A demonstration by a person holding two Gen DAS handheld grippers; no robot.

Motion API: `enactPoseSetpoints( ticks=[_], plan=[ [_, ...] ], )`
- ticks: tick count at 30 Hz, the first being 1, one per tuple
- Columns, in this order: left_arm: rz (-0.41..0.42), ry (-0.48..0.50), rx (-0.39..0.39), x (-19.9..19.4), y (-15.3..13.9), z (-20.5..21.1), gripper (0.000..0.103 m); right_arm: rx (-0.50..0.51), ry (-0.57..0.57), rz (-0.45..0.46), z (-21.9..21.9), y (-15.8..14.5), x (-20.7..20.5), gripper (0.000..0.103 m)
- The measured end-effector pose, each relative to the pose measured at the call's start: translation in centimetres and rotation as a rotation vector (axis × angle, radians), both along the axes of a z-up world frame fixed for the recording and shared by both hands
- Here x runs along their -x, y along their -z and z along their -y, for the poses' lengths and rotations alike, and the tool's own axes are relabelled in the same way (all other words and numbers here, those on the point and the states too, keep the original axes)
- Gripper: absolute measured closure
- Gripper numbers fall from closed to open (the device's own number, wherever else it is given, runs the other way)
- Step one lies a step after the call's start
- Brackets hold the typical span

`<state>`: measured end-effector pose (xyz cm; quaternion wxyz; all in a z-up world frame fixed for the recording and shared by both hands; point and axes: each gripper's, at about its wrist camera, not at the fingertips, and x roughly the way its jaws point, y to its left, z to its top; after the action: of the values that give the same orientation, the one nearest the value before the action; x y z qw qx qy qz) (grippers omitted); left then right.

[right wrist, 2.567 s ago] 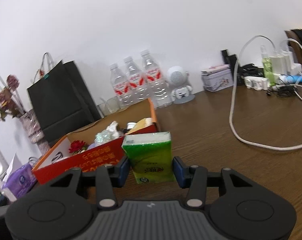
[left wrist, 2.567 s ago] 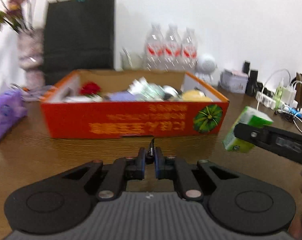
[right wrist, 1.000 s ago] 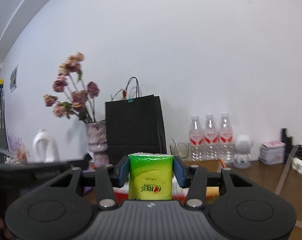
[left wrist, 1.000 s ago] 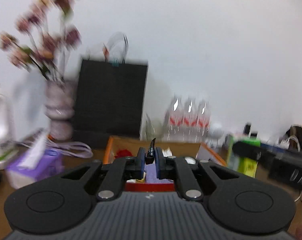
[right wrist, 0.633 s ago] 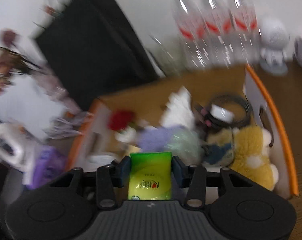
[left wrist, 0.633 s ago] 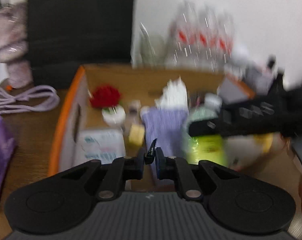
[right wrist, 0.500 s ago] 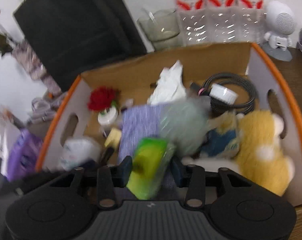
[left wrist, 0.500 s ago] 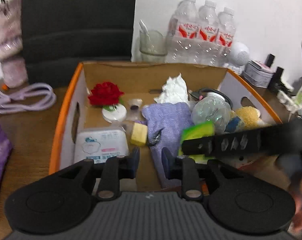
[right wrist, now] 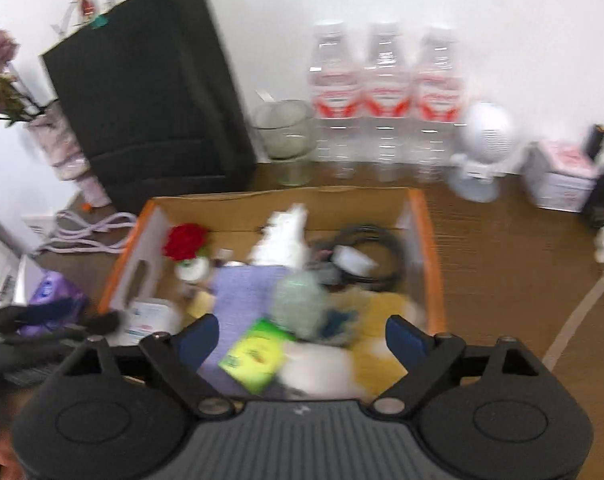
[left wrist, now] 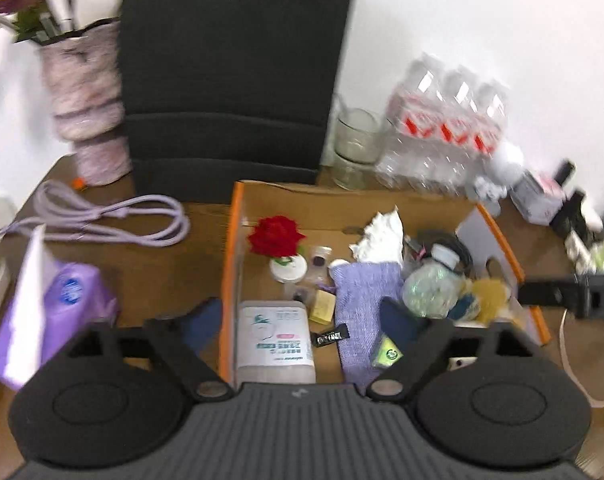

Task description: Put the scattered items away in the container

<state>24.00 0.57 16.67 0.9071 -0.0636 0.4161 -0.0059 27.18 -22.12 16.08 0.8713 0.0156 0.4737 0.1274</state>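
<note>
Both grippers are hanging over the orange-rimmed cardboard box (left wrist: 496,220), jaws just opened wide, nothing between: left gripper (left wrist: 302,322), right gripper (right wrist: 302,338). Green tissue pack (right wrist: 256,354) is lying inside on the purple cloth (right wrist: 244,292); small black sachet (left wrist: 330,336) is lying beside it.

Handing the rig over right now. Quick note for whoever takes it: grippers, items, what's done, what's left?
Left hand-held gripper: open, empty, jaws just opened; small black sachet lies in the cardboard box beside the wet-wipes pack.
Right hand-held gripper: open, empty, jaws just opened; green tissue pack lies tilted on the purple cloth in the box.
Done: both items in.
Left: the purple tissue pack and lilac cable on the table, if they count.
</note>
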Motion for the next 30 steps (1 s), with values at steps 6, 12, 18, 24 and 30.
enactPoseSetpoints(
  ticks=[6,12,18,24,30],
  plan=[
    [-0.015,-0.012,-0.031,3.4,-2.4,1.1,0.001,-0.001,0.007,0.032,1.3,-2.6,3.8,0.010],
    [0.253,-0.031,-0.033,10.7,-3.6,2.1,0.000,-0.012,0.004,0.256,0.9,-4.6,9.4,0.010],
    [0.502,-0.020,-0.090,17.4,-0.6,2.7,0.000,-0.080,0.004,0.602,1.0,-0.8,17.7,0.000],
    [0.495,-0.012,-0.122,22.7,2.8,3.0,0.000,-0.088,0.030,0.572,1.1,2.0,20.8,0.000],
    [0.358,-0.014,-0.065,32.2,10.4,2.9,0.000,-0.157,-0.009,0.545,2.8,8.2,31.5,0.000]
  ],
)
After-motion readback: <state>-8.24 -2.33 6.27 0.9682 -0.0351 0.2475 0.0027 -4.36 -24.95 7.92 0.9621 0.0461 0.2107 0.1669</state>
